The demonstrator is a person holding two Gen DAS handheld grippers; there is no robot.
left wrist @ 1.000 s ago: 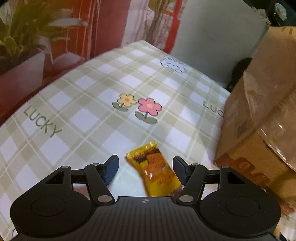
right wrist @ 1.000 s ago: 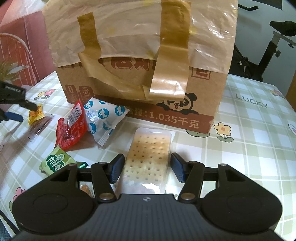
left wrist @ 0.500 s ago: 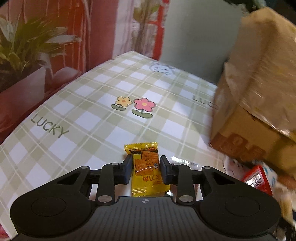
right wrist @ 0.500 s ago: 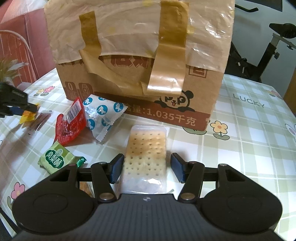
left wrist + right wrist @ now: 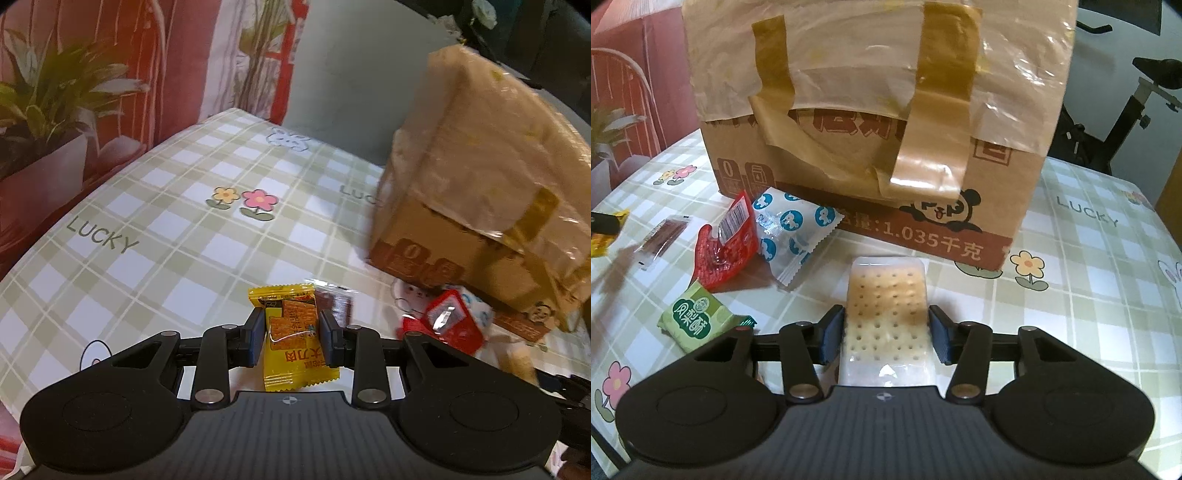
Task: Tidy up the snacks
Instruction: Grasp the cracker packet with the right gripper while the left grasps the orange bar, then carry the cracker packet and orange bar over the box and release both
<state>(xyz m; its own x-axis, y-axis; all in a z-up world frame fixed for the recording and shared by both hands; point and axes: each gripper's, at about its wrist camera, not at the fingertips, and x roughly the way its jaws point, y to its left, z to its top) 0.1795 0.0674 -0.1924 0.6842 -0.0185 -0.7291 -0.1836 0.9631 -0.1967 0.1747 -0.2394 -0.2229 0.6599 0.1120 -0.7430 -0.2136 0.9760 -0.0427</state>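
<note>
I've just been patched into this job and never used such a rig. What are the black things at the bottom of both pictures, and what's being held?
Each picture comes from a camera on a hand-held two-finger tool, looking along its fingers. The left gripper is shut on a yellow cracker packet. The right gripper is closing around a clear-wrapped pale cracker bar; whether its fingers touch yet is unclear. On the green checked tablecloth stand a taped cardboard box, a red packet, a blue-dotted white packet, a green packet and a clear-wrapped brown stick.

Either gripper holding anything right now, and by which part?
Left gripper clamps the yellow snack packet across its middle. Right gripper jaws closing around the cracker pack; grip not yet firm.
</note>
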